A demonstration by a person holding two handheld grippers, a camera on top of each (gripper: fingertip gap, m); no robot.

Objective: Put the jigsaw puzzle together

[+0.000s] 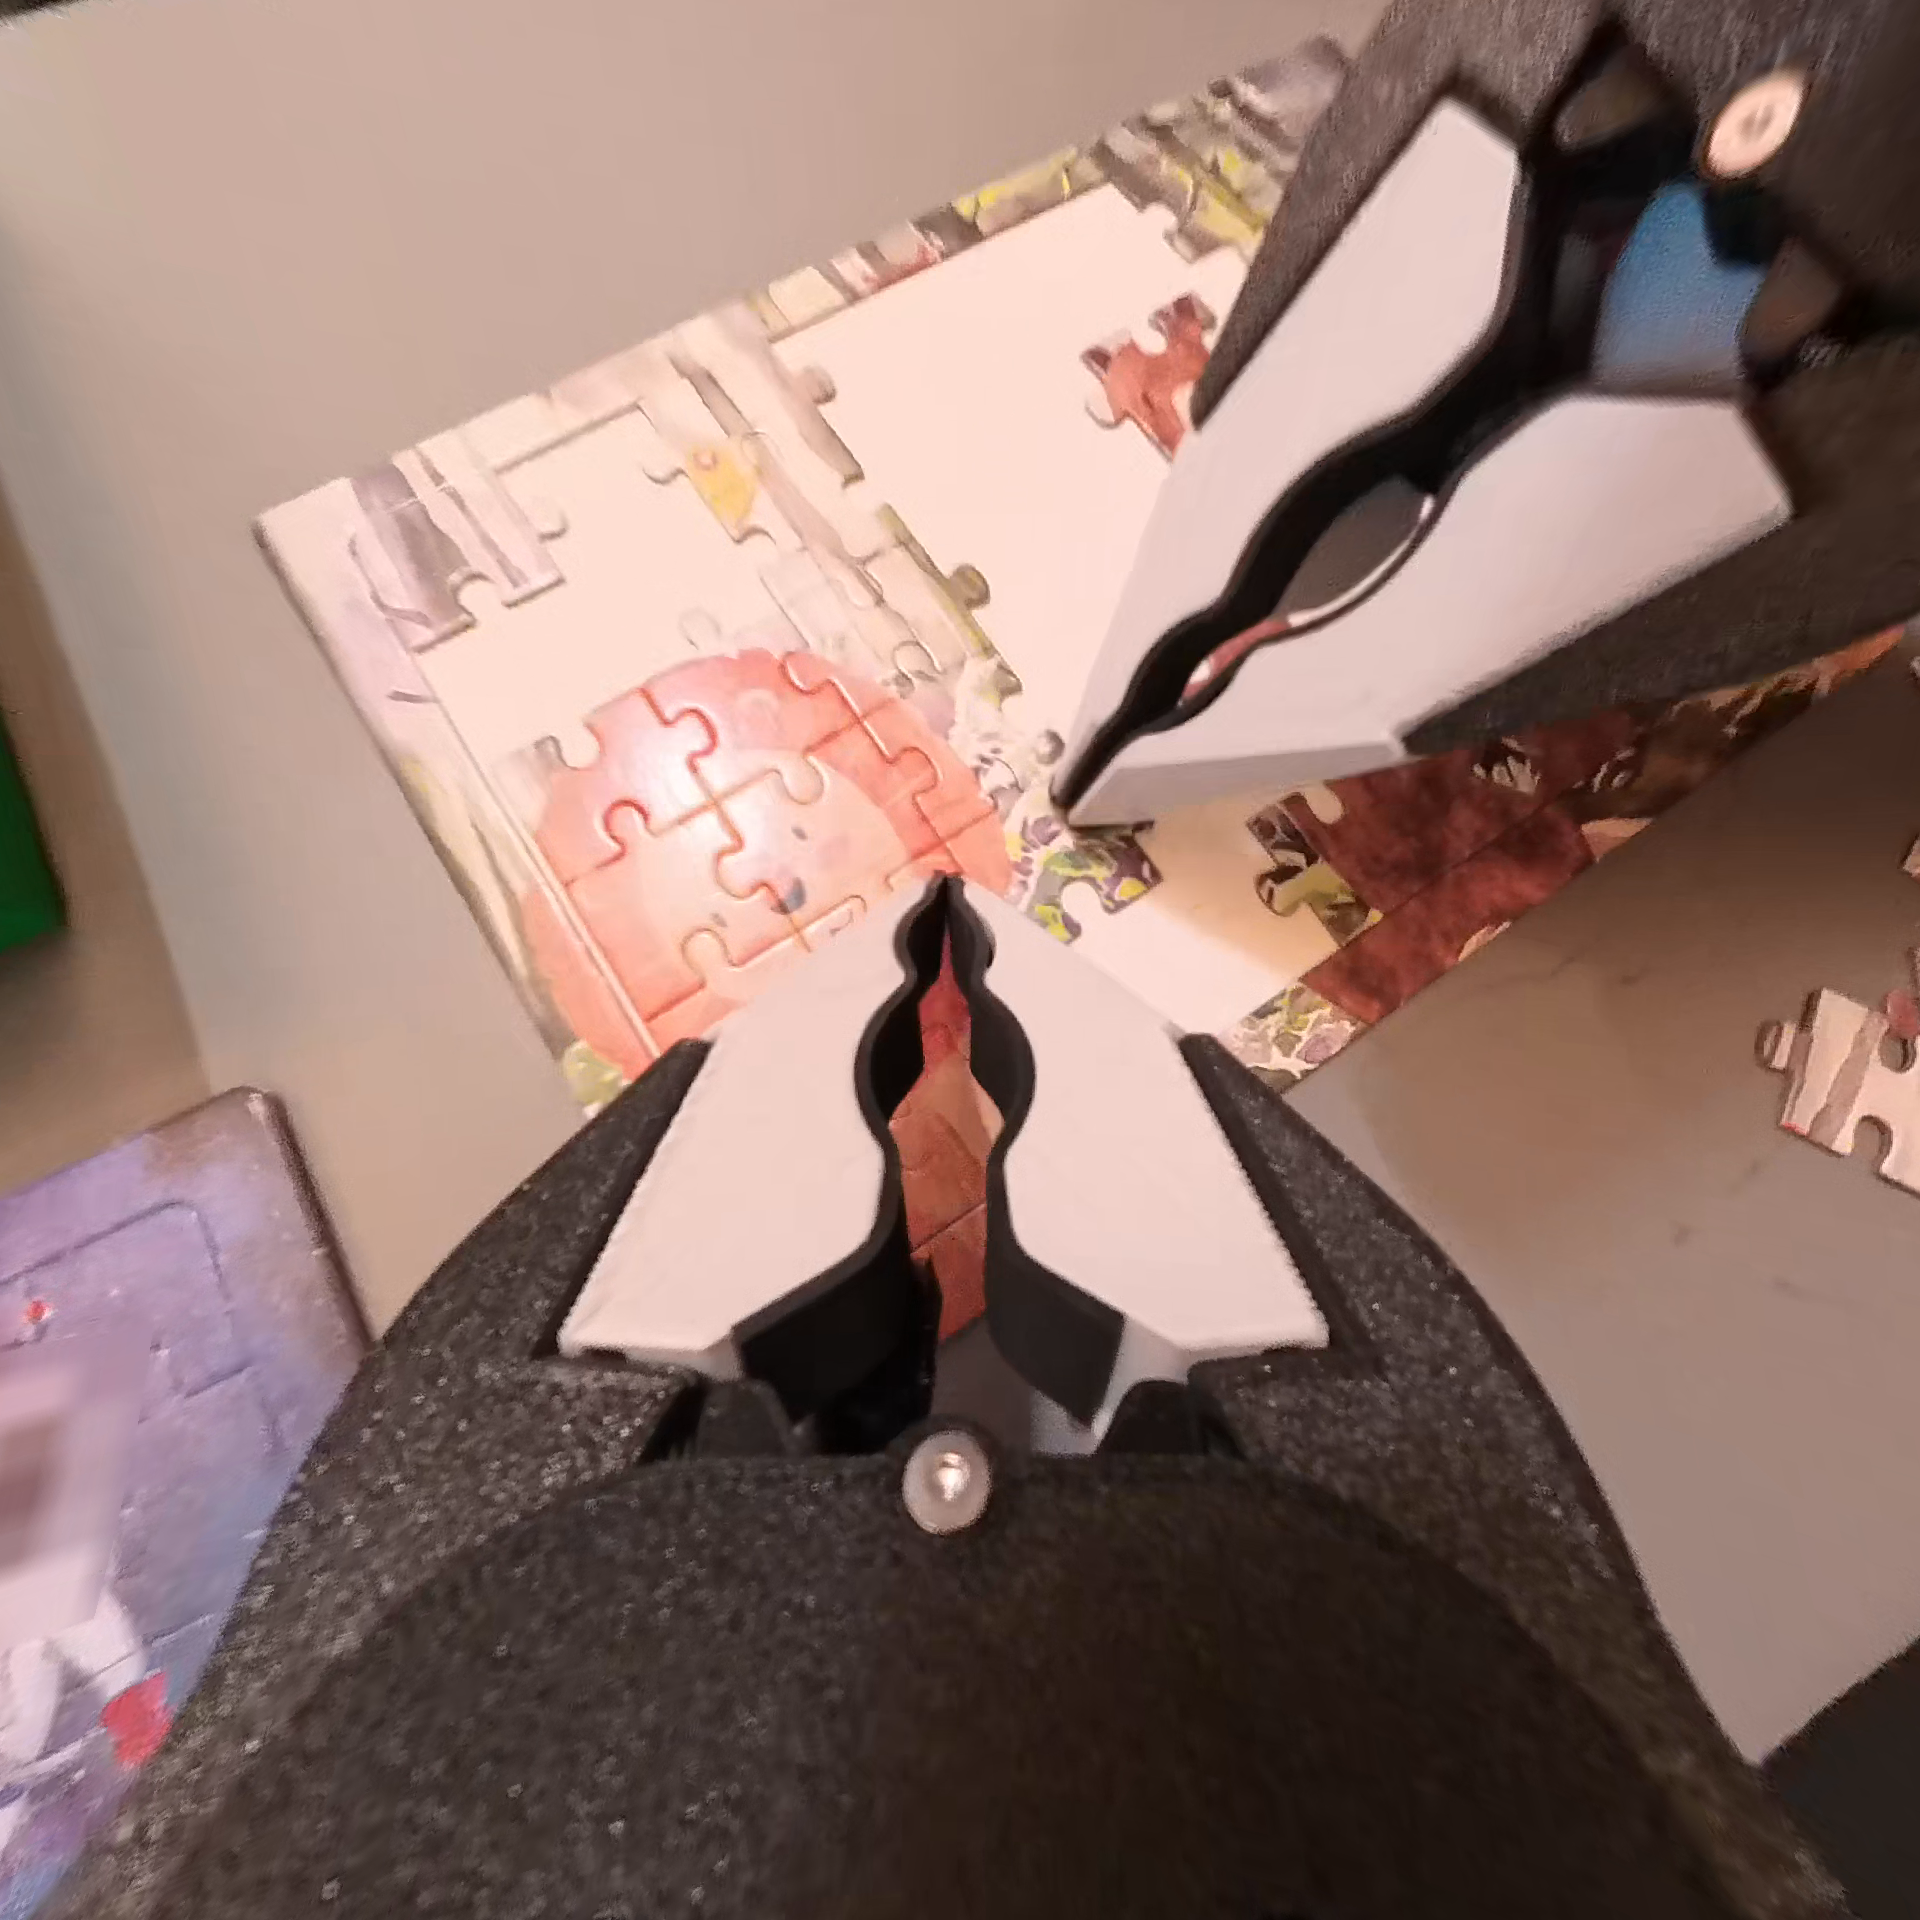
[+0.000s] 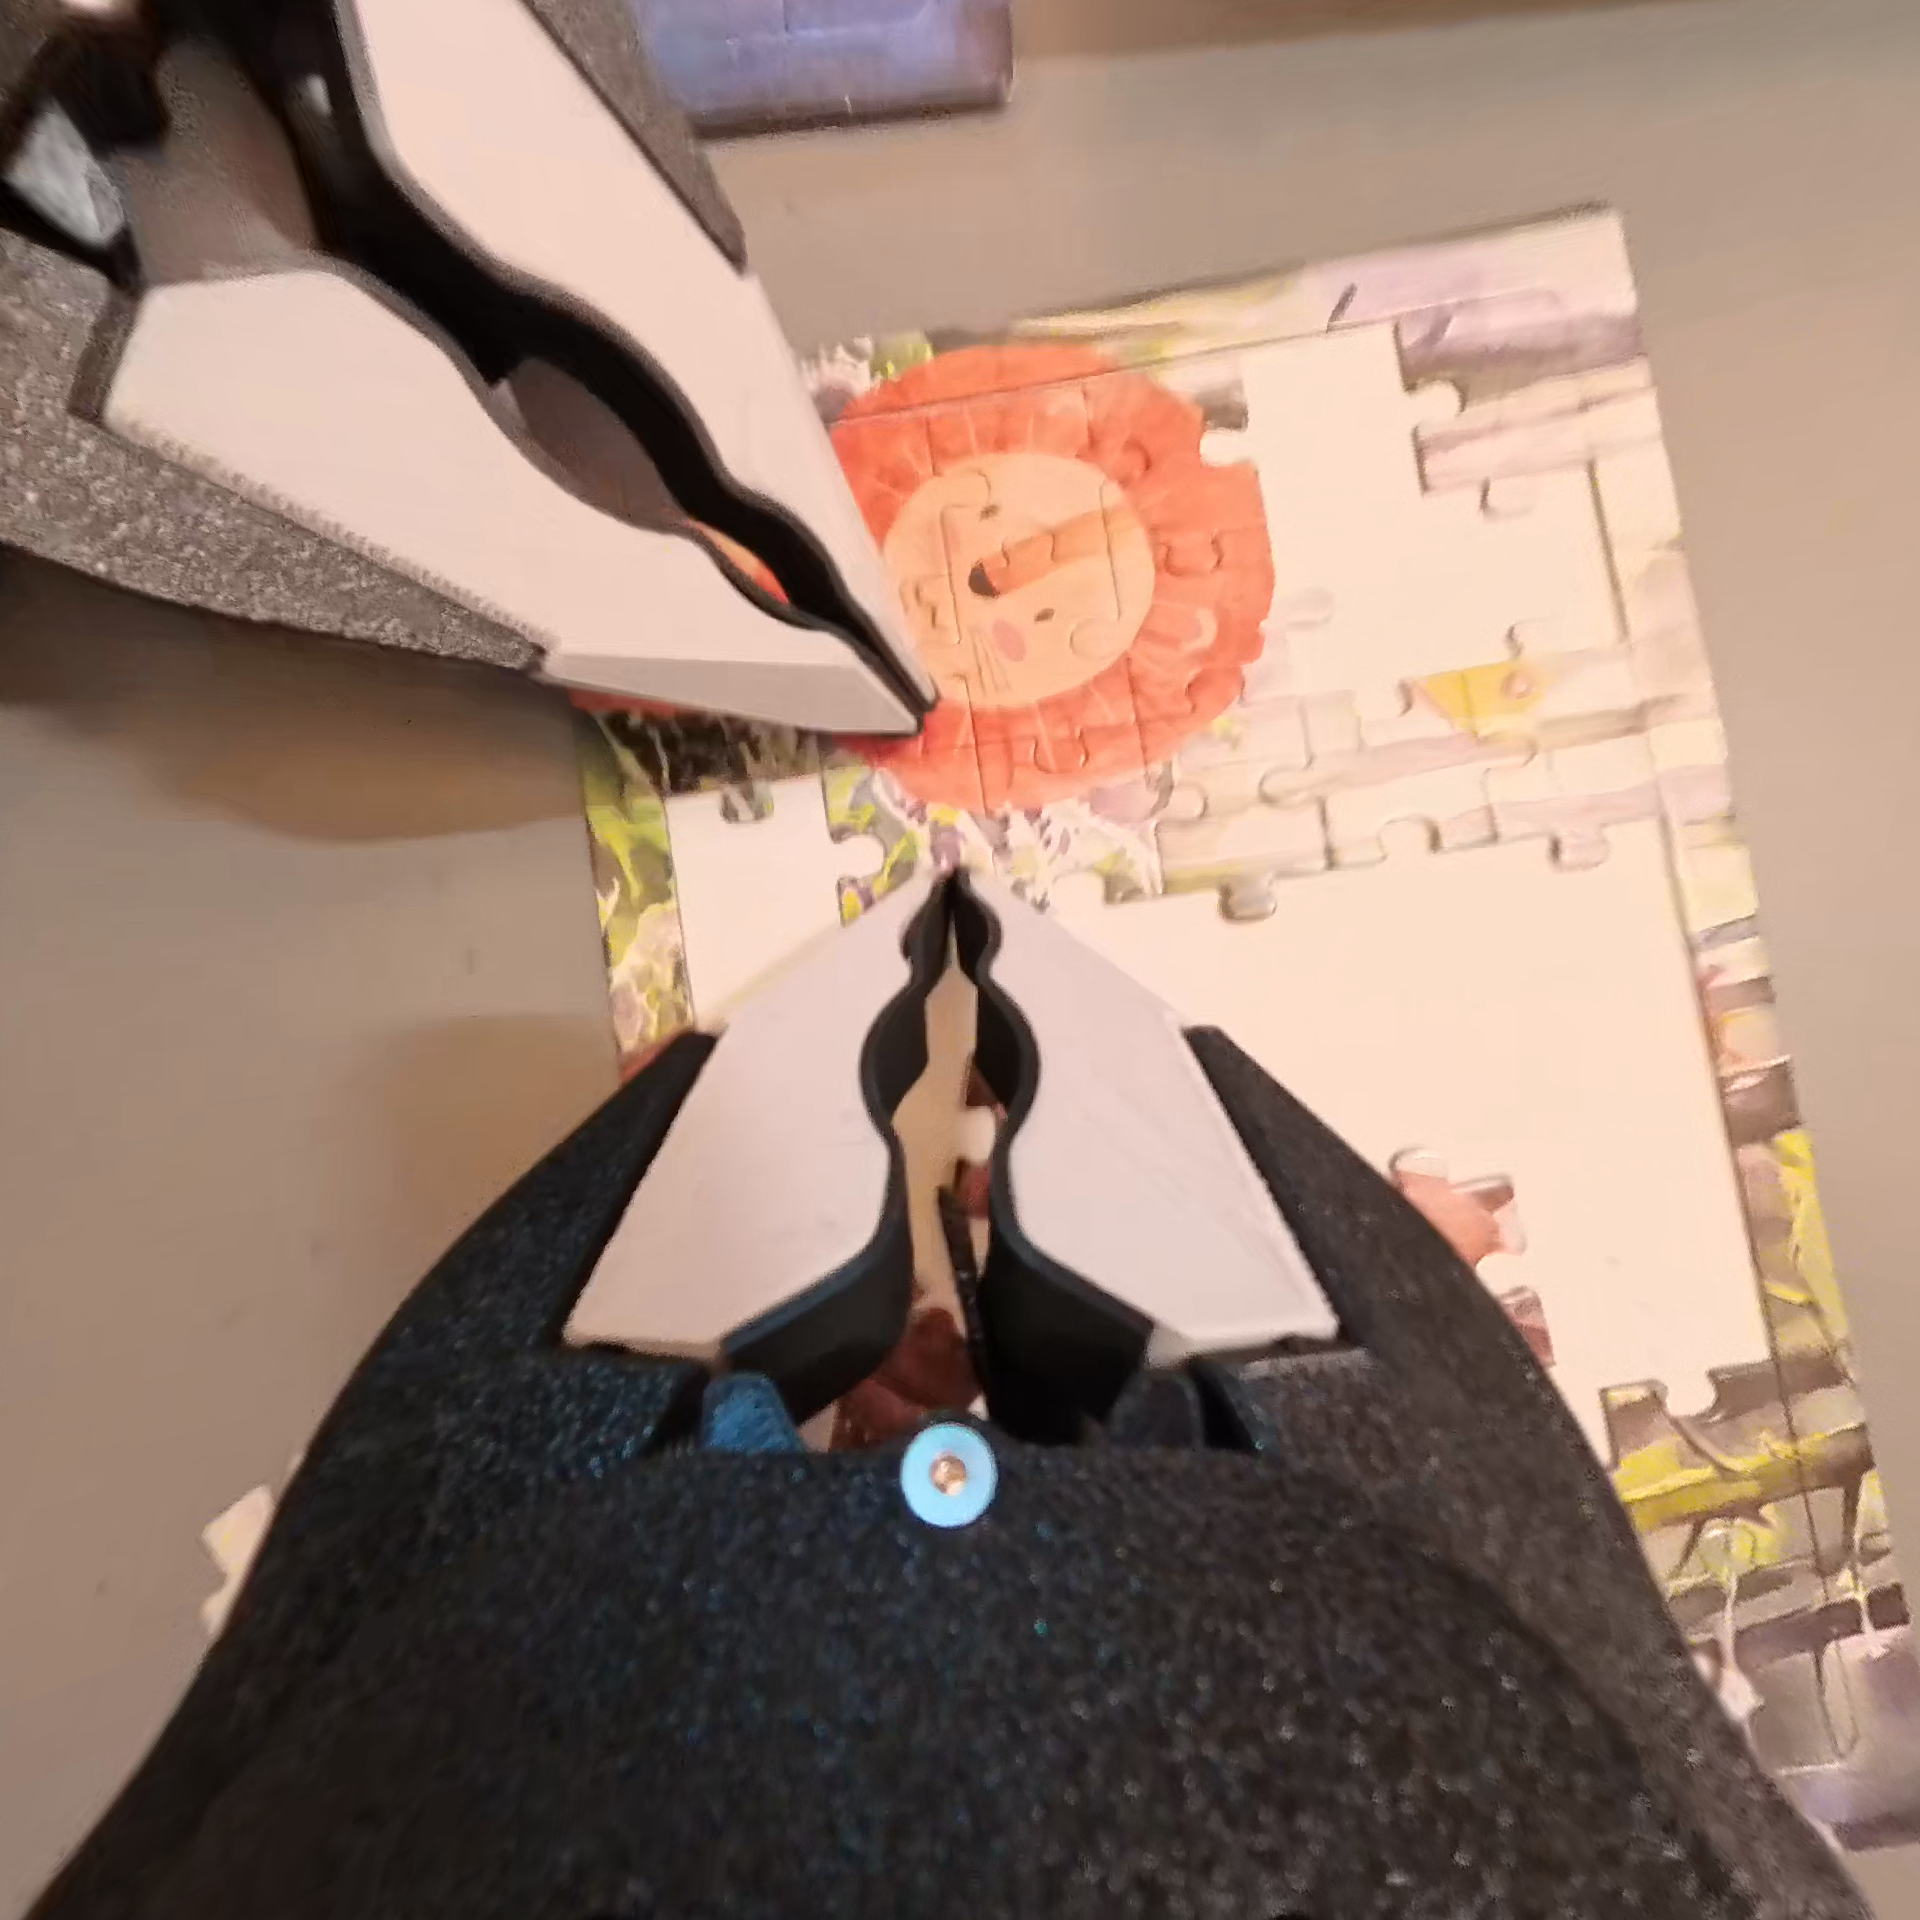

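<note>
The jigsaw puzzle (image 1: 644, 665) lies partly assembled on its white board on a beige table, with an orange lion's head (image 1: 727, 810) joined up. It also shows in the right wrist view (image 2: 1403, 1039), with the lion (image 2: 1049, 582) there too. My left gripper (image 1: 945, 888) is shut and empty, its tips at the lion's edge; it enters the right wrist view from the upper left (image 2: 920, 717). My right gripper (image 2: 951, 883) is shut and empty, its tips on a purple-green floral piece (image 1: 1091, 868) beside the lion. It also shows in the left wrist view (image 1: 1065, 805).
A single red-brown piece (image 1: 1143, 374) lies on the bare board, also in the right wrist view (image 2: 1455, 1216). A loose piece (image 1: 1849, 1081) lies on the table at the right. A purple box (image 1: 156, 1455) sits near the puzzle's corner. A green object (image 1: 21, 831) is at the left edge. Less than 4 cm separates the two grippers' tips.
</note>
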